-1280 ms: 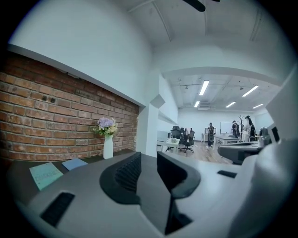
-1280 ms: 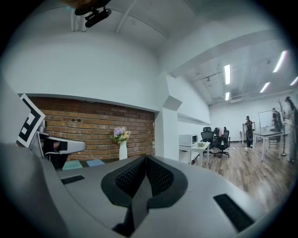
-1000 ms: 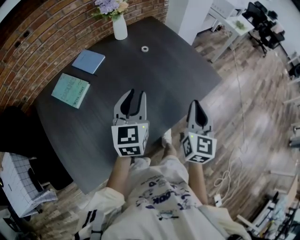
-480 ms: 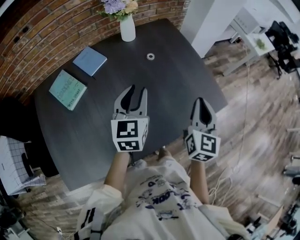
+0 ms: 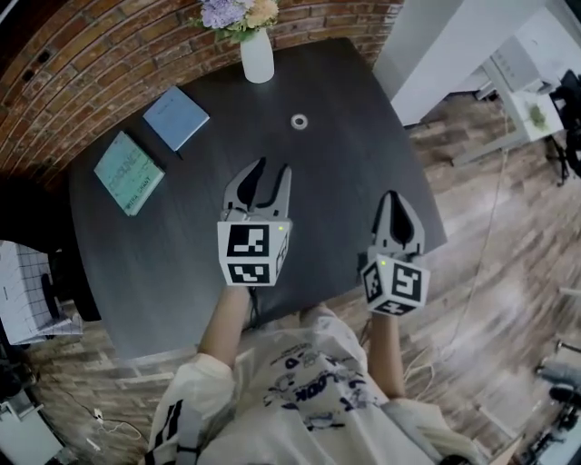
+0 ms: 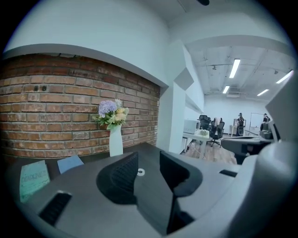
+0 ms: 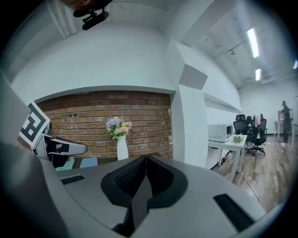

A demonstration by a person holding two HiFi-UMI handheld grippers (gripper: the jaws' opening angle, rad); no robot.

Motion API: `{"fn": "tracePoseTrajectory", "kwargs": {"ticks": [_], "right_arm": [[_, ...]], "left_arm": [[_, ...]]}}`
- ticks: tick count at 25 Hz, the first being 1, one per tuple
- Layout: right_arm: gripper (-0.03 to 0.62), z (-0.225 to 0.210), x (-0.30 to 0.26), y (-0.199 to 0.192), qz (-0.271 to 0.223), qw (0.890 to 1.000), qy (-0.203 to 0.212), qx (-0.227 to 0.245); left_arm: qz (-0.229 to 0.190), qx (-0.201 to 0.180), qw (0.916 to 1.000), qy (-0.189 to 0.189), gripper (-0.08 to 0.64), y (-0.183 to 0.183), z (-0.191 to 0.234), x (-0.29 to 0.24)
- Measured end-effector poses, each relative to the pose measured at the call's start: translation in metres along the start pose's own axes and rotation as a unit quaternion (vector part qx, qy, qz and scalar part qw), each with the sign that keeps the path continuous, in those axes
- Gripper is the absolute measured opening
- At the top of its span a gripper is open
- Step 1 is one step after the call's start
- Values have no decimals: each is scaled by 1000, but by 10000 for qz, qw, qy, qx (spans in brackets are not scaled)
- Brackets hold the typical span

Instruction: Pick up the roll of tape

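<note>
Now the roll of tape (image 5: 300, 121) lies flat on the dark tabletop (image 5: 354, 163), toward its far side, alone and well apart from both grippers. Behind it, at the far edge close to the brick wall (image 5: 109, 64), stands a white vase (image 5: 258, 64) with flowers (image 5: 238, 13). To the left lie a blue book (image 5: 176, 118) and a teal book (image 5: 130, 172), near each other but not touching. The left gripper (image 5: 272, 173) hovers above the middle of the tabletop and points toward the tape. Its fingers are spread, they have just been opening wider, and nothing is between them; in the left gripper view the tape shows small and distant through the gap. The right gripper (image 5: 392, 198) is held beside it, near the right edge of the tabletop, with its fingers pressed together and pinching nothing.
</note>
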State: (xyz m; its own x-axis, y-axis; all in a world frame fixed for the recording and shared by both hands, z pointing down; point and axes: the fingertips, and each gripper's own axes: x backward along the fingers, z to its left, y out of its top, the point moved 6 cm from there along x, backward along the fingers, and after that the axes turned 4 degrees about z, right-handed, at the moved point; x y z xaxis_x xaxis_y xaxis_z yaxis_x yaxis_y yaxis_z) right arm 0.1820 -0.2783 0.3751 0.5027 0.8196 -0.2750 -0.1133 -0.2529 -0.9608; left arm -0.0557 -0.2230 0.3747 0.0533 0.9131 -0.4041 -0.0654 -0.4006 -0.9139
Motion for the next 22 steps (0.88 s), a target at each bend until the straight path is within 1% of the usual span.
{"fn": "tracePoseTrajectory", "kwargs": {"ticks": [4,12,16,19,22], "right_arm": [[5,-10,-30,-1,53,9999,124,-29],[5,-26,-81,-13,302,9986,406,-152],[5,-28,-100,-23,409,9970,623,-187],[5,-28,-115,-30,497,9963,673,-180],[5,-25,-128,-34,578,9950,796,-185]], "left_arm": [[185,-12,9998,98,126,-3,4,-34],[574,-212,9980,182,130,-11,9,-97],[709,-189,9971,209,132,-13,15,-119],[746,-317,9965,211,134,-11,21,-138],[893,-383,9951,181,140,-15,26,-156]]}}
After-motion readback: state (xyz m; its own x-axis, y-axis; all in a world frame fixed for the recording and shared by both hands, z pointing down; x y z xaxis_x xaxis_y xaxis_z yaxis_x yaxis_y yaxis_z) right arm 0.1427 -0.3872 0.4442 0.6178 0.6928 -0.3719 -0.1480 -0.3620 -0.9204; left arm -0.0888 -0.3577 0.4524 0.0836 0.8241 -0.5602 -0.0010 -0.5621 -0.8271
